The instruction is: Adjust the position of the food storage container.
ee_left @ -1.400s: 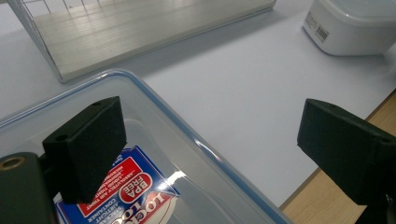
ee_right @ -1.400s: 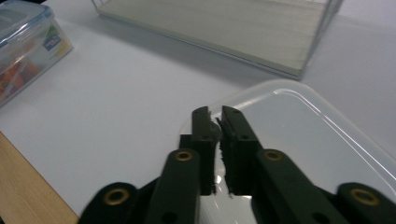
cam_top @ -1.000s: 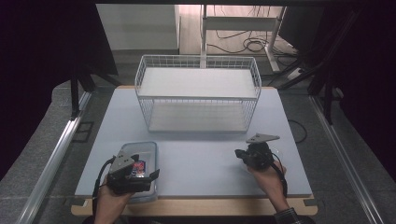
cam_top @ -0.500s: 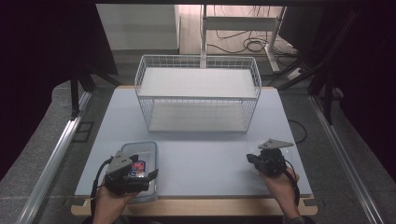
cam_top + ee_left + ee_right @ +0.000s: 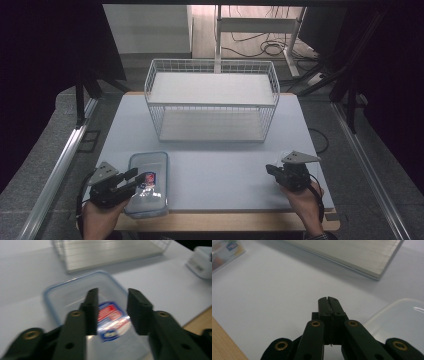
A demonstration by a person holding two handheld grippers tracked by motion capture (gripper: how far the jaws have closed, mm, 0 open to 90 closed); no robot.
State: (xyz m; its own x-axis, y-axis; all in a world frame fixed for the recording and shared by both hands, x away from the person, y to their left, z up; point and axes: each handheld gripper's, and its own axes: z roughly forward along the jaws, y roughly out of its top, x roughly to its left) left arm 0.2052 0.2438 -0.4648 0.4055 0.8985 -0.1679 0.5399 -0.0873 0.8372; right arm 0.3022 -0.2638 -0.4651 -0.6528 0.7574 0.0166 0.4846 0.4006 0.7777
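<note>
Now the left gripper (image 5: 111, 312) hangs over the lidded plastic box (image 5: 146, 182), jaws just narrowed but apart; the right gripper (image 5: 328, 300), well apart, is closed empty.

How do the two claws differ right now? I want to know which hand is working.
The left claw has a gap between its jaws and hangs over the clear lidded container; its jaws have just been closing. The right claw is shut with nothing in it, over the bare white table. Both are black, hand-held, near the front edge.
</note>
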